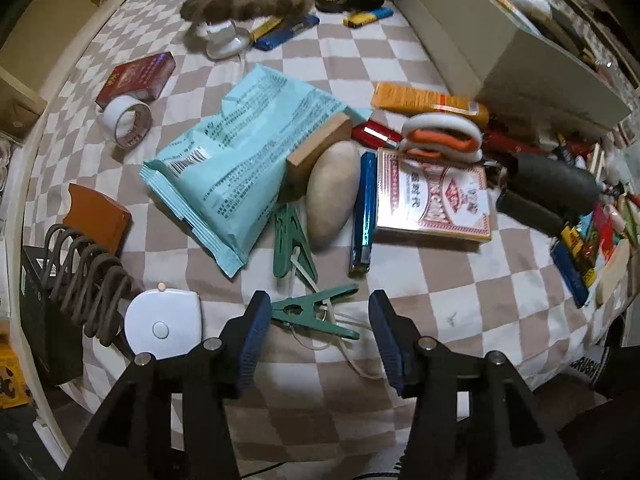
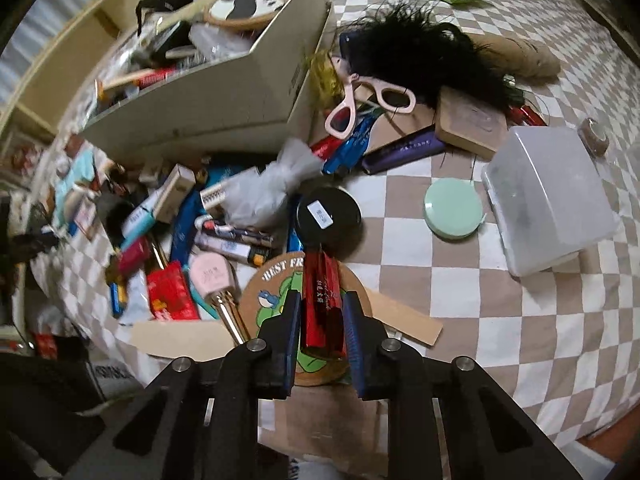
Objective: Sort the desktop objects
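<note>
Checked beige-and-white cloth (image 1: 460,292) over the desk, crowded with small things.

Left wrist view, nearest first: left gripper (image 1: 316,300) pointing down, blue pads well apart, gripping nothing. Green plastic clothes peg (image 1: 312,314) with a white cord flat on the cloth between the pads, one end at the left pad. Just beside that pad, white rounded tape measure (image 1: 164,326). Farther out, second green peg (image 1: 294,240), smooth beige oval stone (image 1: 332,192), shiny blue lighter (image 1: 364,208), pale blue printed snack bag (image 1: 240,160) and red-patterned card box (image 1: 436,200). Beyond those, clear tape roll (image 1: 128,120).

Right wrist view: right gripper (image 2: 322,304) clamped tight on glossy red bar with gold lettering (image 2: 320,272), over round cork coaster with a green cartoon print (image 2: 272,276). Behind, black round lid with a white label (image 2: 328,212), mint-green disc (image 2: 452,208), frosted plastic box (image 2: 548,196), pink-handled scissors (image 2: 372,100), and open beige cardboard box (image 2: 224,96) full of oddments.
</note>
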`<state>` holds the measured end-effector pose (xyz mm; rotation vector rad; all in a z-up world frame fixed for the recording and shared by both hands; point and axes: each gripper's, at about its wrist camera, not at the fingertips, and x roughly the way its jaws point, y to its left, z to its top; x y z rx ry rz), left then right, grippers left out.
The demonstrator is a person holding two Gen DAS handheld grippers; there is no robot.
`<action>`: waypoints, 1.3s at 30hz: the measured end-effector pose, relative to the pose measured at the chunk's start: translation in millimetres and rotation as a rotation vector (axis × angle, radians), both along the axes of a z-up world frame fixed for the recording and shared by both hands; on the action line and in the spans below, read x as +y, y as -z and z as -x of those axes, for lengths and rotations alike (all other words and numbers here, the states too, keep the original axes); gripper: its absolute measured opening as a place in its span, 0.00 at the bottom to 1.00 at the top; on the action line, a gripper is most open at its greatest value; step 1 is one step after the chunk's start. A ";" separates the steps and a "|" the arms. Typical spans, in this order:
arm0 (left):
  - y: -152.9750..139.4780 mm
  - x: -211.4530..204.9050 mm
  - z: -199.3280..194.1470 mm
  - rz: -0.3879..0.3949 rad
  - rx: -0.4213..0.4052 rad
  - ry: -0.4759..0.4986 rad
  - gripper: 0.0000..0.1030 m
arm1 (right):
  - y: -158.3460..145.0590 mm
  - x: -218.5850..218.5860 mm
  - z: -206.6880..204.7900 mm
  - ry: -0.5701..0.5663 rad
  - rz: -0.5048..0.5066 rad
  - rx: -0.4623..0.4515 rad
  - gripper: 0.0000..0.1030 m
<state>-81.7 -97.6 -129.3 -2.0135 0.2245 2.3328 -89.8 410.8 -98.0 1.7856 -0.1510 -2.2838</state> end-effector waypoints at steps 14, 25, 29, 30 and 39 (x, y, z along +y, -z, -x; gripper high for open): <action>5.6 -14.9 1.6 -0.037 -0.022 -0.056 0.50 | -6.9 -6.1 -1.3 0.019 0.055 0.005 0.21; -33.2 -26.1 -0.3 -0.113 0.082 -0.095 0.49 | -29.8 -5.9 0.7 0.044 0.129 0.055 0.21; -49.3 -19.4 -0.1 -0.141 0.121 -0.093 0.49 | -36.6 -8.7 2.4 0.043 0.131 0.073 0.16; -52.8 -17.5 -0.2 -0.149 0.130 -0.089 0.49 | -36.6 -10.6 2.4 0.036 0.113 0.078 0.16; -72.6 4.2 0.9 -0.205 0.170 -0.045 0.49 | -2.7 -28.9 -5.9 -0.045 0.008 -0.051 0.16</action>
